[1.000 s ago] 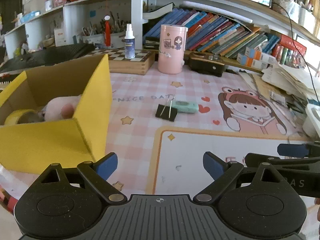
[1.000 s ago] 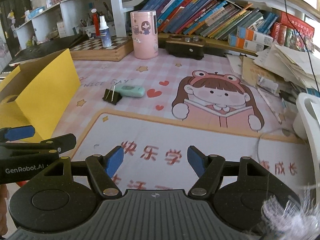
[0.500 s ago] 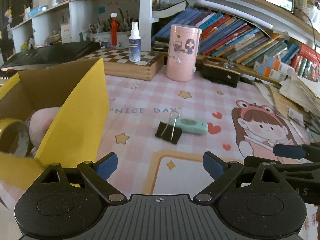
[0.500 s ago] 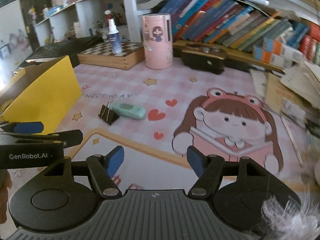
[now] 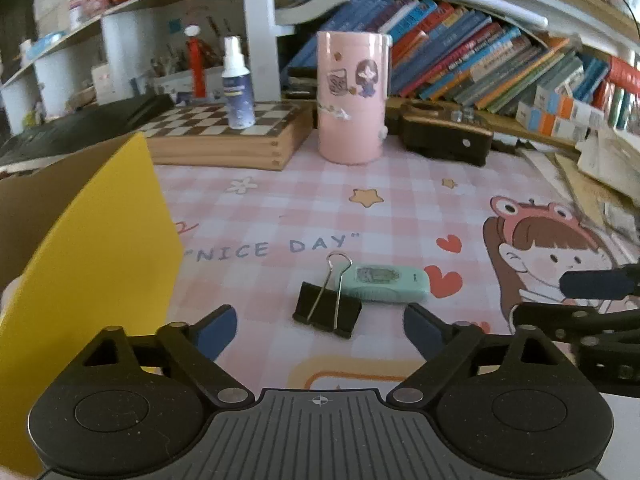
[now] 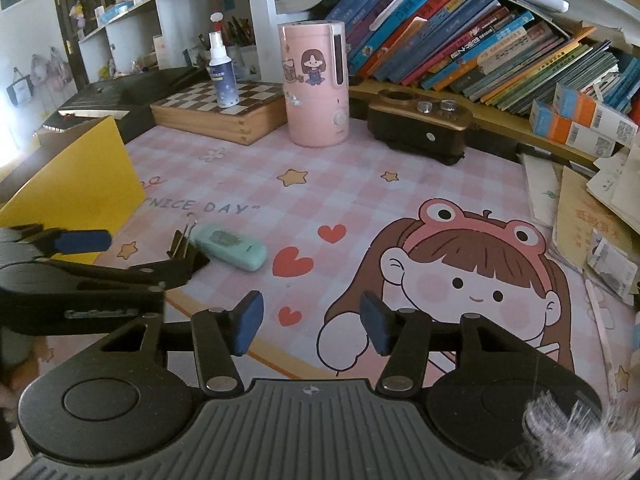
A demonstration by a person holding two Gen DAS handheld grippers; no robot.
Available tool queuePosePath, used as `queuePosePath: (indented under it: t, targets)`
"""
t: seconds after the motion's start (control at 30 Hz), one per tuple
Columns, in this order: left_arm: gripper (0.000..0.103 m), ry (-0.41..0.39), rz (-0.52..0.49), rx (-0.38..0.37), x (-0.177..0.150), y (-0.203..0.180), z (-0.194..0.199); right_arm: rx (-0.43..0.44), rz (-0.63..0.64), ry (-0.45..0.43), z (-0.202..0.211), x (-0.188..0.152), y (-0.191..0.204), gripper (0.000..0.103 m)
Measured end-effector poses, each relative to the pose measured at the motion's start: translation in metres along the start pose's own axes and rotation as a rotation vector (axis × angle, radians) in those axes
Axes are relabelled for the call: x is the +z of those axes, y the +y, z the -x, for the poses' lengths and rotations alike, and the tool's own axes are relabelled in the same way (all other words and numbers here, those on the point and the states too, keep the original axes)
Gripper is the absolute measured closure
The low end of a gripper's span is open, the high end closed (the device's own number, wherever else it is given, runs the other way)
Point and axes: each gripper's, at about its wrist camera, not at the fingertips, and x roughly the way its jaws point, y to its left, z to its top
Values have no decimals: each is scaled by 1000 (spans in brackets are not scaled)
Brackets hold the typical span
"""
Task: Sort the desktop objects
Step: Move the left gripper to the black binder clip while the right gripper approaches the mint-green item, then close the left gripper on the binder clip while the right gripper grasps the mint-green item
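Note:
A black binder clip (image 5: pixel 326 310) lies on the pink checked desk mat, touching a mint-green correction tape (image 5: pixel 382 282) just behind it. My left gripper (image 5: pixel 320 332) hovers right in front of the clip. Its jaws are closing, with the clip in the gap and the pads clear of it. My right gripper (image 6: pixel 312 326) is over the cartoon girl print, to the right of the correction tape (image 6: pixel 228 246). Its jaws are closing with nothing between them. The binder clip (image 6: pixel 182 246) is partly hidden behind the left gripper's fingers (image 6: pixel 80 240). A yellow cardboard box (image 5: pixel 100 240) stands at the left.
A pink canister (image 5: pixel 352 96), a wooden chessboard box (image 5: pixel 224 140) with a spray bottle (image 5: pixel 238 88) on it and a black device (image 5: pixel 444 136) line the back of the desk. Leaning books fill the shelf behind. Loose papers (image 6: pixel 592 208) pile up at the right edge.
Both grippers have moved forward towards the clip and the correction tape, which now look larger and nearer. The yellow box has slid to the left edge. Both jaws have narrowed, the right more.

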Motion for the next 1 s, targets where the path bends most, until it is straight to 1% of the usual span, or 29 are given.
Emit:
queuePosePath:
  t: [0.03, 0.13, 0.17, 0.2, 0.27, 0.33, 0.4, 0.47, 0.57, 0.67, 0.83, 1.0]
  targets:
    - [19, 9, -12, -1, 1, -1, -5, 1, -1, 3, -1, 0, -1, 51]
    - [32, 32, -36, -12, 2, -1, -18, 3, 0, 10, -2, 0, -2, 51]
    - [39, 41, -44, -17, 2, -2, -23, 3, 1, 11, -3, 0, -3, 51]
    - [43, 49, -53, -21, 3, -2, -27, 3, 1, 13, -3, 0, -4, 51]
    - [47, 56, -70, -31, 3, -2, -33, 7, 2, 14, -4, 1, -5, 51]
    - [50, 45, -83, -38, 4, -2, -35, 11, 6, 16, -5, 1, -5, 51]
    - [61, 40, -92, -56, 5, -1, -37, 17, 12, 17, -6, 2, -5, 51]
    - [62, 49, -93, -66, 7, 0, -37, 28, 21, 18, -8, 4, -5, 51]
    - [62, 36, -63, -66, 8, 4, -27, 57, 53, 17, -13, 7, -2, 50]
    - [62, 25, -32, -50, 8, 10, -13, 99, 98, 12, -21, 12, 3, 50]
    - [62, 16, 52, -11, 6, 24, 13, 160, 166, 8, -43, 21, 14, 50]
    - [62, 13, 77, 17, 1, 31, 32, 189, 190, 9, -68, 31, 29, 51]
